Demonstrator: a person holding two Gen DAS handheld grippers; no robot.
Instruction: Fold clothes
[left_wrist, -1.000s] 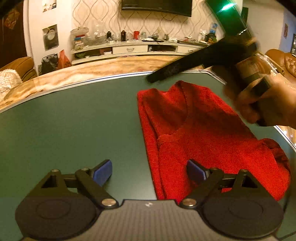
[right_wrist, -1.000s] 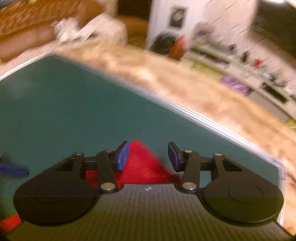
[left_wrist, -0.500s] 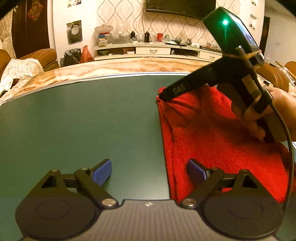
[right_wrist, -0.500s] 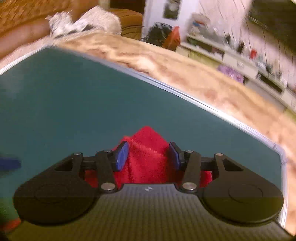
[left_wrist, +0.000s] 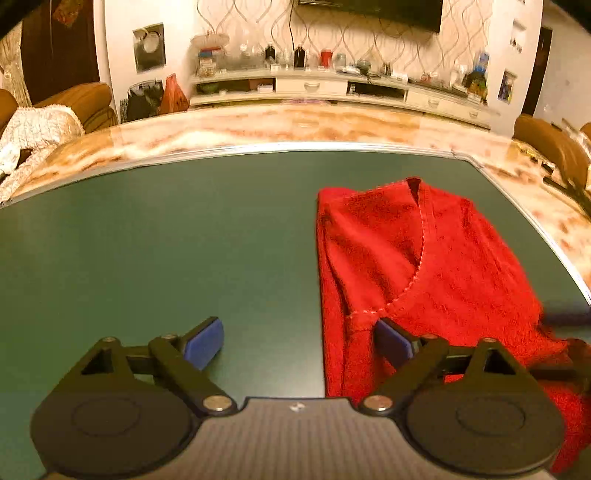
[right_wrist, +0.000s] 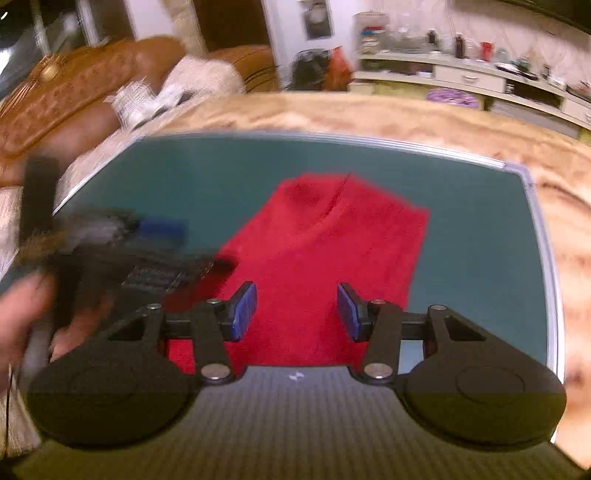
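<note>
Right wrist view: red sweater (right_wrist: 325, 254) lies partly folded on green worktop (right_wrist: 480, 229), ahead of right hand-held gripper (right_wrist: 296, 312), jaws apart, empty. Left hand-held gripper (left_wrist: 297, 339) also apart, sweater edge by its right pad. Between folds; next, grab an edge.

From my left hand-held gripper (left_wrist: 295, 345), the folded sweater (left_wrist: 424, 273) lies on the bench (left_wrist: 166, 240) at about two o'clock, toward the bench's far right corner. Its left edge runs between my two fingers, and my right finger sits over the cloth. From my right hand-held gripper (right_wrist: 296, 312), the sweater lies at twelve o'clock, my left hand-held gripper at ten o'clock. Behind the bench stands a long shelf unit (left_wrist: 332, 86), with a sofa (right_wrist: 74, 92) at ten o'clock.
</note>
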